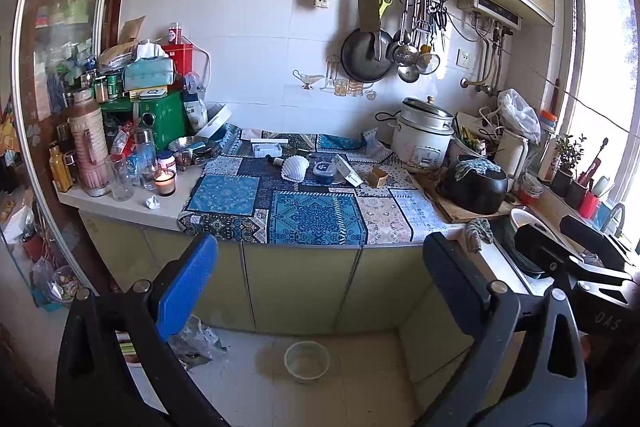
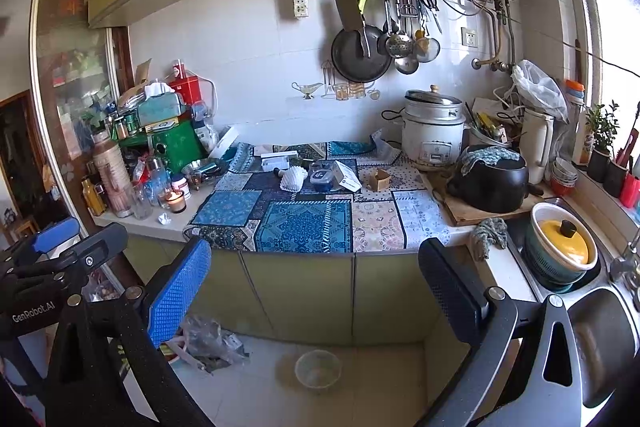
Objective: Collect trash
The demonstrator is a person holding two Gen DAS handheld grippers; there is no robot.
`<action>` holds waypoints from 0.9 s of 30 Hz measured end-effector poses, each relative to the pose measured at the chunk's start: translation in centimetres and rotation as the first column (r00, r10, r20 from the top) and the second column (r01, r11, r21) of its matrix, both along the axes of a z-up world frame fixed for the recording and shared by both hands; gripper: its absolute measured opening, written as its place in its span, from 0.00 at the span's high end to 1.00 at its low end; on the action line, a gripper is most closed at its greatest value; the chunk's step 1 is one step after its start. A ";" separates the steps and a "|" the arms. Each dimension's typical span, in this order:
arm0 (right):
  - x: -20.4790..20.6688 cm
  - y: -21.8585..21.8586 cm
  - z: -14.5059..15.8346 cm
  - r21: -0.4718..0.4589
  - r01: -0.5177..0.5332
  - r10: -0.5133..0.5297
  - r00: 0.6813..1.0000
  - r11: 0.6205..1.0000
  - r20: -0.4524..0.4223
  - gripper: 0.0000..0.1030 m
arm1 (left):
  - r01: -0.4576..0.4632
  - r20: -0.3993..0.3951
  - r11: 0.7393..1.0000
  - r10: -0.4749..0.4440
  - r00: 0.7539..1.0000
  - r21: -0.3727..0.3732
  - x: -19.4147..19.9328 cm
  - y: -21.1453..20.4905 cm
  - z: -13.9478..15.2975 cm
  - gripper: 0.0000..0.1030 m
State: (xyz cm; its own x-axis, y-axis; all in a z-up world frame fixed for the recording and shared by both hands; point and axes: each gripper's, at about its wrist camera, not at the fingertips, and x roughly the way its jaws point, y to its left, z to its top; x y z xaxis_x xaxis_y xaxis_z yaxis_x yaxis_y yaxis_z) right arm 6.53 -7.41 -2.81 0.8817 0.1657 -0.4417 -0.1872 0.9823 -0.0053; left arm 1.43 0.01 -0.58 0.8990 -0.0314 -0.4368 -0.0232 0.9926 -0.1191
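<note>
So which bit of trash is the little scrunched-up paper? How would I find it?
Find the patchwork cloth on the counter, then look just off its left edge, on the bare white countertop. In front of the lit candle sits the crumpled white paper ball. It is the only small wrinkly white lump there, beside glass jars and bottles.

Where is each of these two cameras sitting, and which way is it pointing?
Left wrist view: sits on the left gripper, facing the patchwork cloth; the right gripper shows at its right edge.
Right wrist view: sits on the right gripper, facing the same counter; the left gripper shows at its left edge.
Shared: rice cooker, lit candle, plastic bowl on the floor.
</note>
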 end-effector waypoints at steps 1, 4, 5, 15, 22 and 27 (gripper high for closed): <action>0.0 0.0 0.0 0.000 0.000 0.000 1.000 1.000 0.001 0.00 | 0.000 0.000 1.000 0.000 1.000 -0.001 0.1 0.0 0.0 0.00; 0.0 0.1 0.0 0.000 0.002 -0.002 1.000 1.000 0.000 0.00 | -0.002 0.001 1.000 0.002 1.000 -0.004 0.3 -0.1 0.0 0.00; 0.0 0.1 0.0 0.001 0.001 -0.001 1.000 1.000 0.000 0.00 | -0.002 0.000 1.000 0.002 1.000 -0.005 0.3 -0.1 -0.1 0.00; 0.2 0.3 0.1 0.007 -0.005 0.005 1.000 1.000 -0.004 0.00 | -0.001 0.002 1.000 0.001 1.000 -0.006 0.0 0.6 -0.1 0.00; 0.1 0.7 0.2 0.009 -0.011 0.011 1.000 1.000 -0.002 0.00 | -0.008 0.010 1.000 0.008 1.000 -0.005 -0.4 0.9 -0.1 0.00; 0.0 0.8 0.3 0.007 -0.013 0.013 1.000 1.000 -0.003 0.00 | -0.013 0.011 1.000 0.013 1.000 -0.005 -0.6 1.0 -0.1 0.00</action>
